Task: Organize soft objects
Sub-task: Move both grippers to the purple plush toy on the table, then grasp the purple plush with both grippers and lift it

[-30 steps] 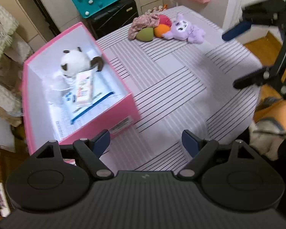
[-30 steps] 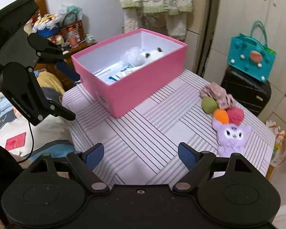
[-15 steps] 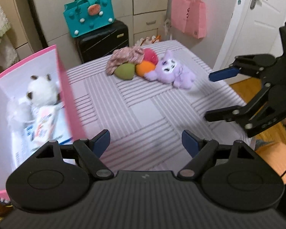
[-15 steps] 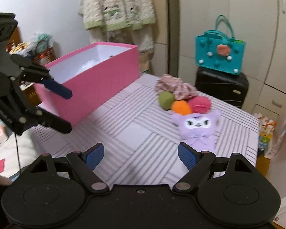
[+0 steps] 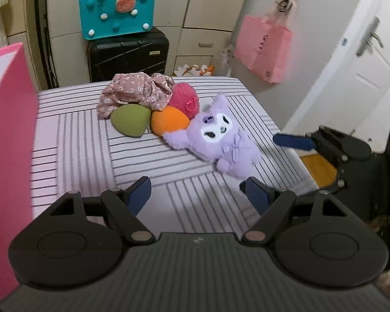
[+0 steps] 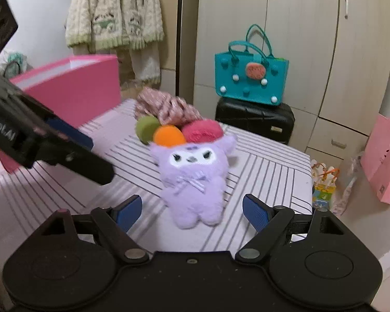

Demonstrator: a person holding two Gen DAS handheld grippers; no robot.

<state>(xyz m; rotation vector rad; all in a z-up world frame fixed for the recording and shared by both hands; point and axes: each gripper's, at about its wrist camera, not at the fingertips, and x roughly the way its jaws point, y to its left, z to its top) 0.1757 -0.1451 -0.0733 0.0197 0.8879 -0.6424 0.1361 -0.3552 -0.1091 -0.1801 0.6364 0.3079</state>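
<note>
The right gripper (image 6: 192, 212) hangs low over the striped desk (image 6: 260, 166), tilted slightly downward, its blue-padded jaws spread wide with nothing between them. Just ahead of it, with its feet reaching in between the pads, lies the purple plush toy (image 6: 192, 179), face up and flat on the desk. To the left of this gripper the left gripper (image 5: 197, 195) reaches in at an angle; seen through its own camera its jaws are likewise wide apart and empty, held above the desk with the plush ahead and a little to the right of it. The view of it from the right wrist is blurred, so its exact height over the desk is hard to judge.

Directly behind the plush's head, touching it, sit an orange ball (image 6: 169, 135), a green ball (image 6: 146, 128) and a pink-red ball (image 6: 201, 130), with a floral cloth (image 6: 166, 106) bunched behind them. Farther left of the right gripper stands the pink box (image 6: 75, 91). Beyond the desk's far edge, a teal bag (image 6: 251, 78) rests on a black suitcase (image 6: 254, 118).
</note>
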